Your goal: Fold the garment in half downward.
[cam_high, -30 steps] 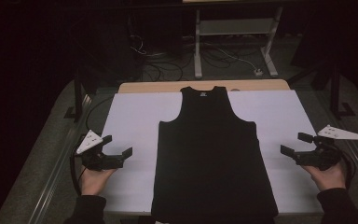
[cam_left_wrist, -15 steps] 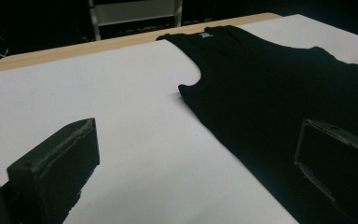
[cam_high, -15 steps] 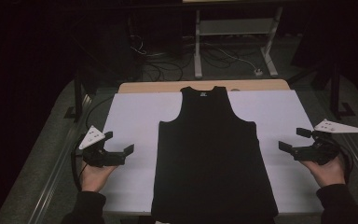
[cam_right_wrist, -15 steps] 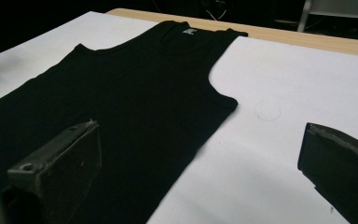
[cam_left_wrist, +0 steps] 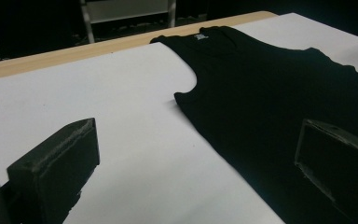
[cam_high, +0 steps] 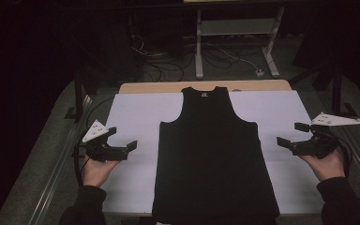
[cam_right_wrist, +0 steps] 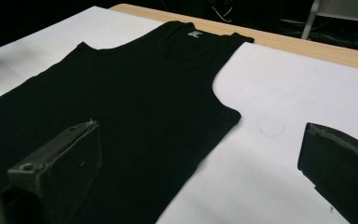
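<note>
White sheeting covers the table [cam_high: 136,112]. Black tank top [cam_high: 213,154] lies flat on it, between the two tools, neck end away from them. Left tool [cam_high: 122,149] sits just off the garment's left side, jaws spread, holding nothing. Right tool [cam_high: 290,140] sits off its right side, jaws likewise apart and empty.

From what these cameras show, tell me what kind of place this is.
Probably a lab or workshop recording station, not a home: a black tank top lies flat on a white sheet over a wooden table, with loose cables and a metal stand on the dark floor behind.
</note>
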A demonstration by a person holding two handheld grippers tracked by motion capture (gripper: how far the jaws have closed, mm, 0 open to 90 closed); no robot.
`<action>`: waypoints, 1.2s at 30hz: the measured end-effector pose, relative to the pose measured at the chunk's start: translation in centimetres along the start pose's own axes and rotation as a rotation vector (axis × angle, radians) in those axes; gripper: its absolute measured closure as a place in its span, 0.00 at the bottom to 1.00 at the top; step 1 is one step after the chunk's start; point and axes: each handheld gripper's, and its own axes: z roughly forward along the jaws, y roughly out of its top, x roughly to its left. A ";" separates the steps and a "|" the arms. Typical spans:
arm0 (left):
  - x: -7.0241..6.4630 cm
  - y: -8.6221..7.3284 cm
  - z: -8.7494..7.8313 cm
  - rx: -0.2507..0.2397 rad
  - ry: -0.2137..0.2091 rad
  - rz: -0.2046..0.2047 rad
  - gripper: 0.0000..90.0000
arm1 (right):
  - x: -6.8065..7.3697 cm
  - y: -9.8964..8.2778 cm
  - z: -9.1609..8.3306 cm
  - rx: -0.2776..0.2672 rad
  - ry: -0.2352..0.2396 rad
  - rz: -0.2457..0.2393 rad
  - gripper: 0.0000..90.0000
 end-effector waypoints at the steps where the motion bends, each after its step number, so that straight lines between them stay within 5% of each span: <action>1: 0.1 0.1 0.1 0.004 0.000 0.006 0.00 | 0.0 0.1 0.1 0.000 0.003 -0.001 0.00; 36: 1.1 4.0 3.5 0.071 -0.042 0.023 0.00 | -1.0 5.2 3.3 0.072 0.024 -0.039 0.00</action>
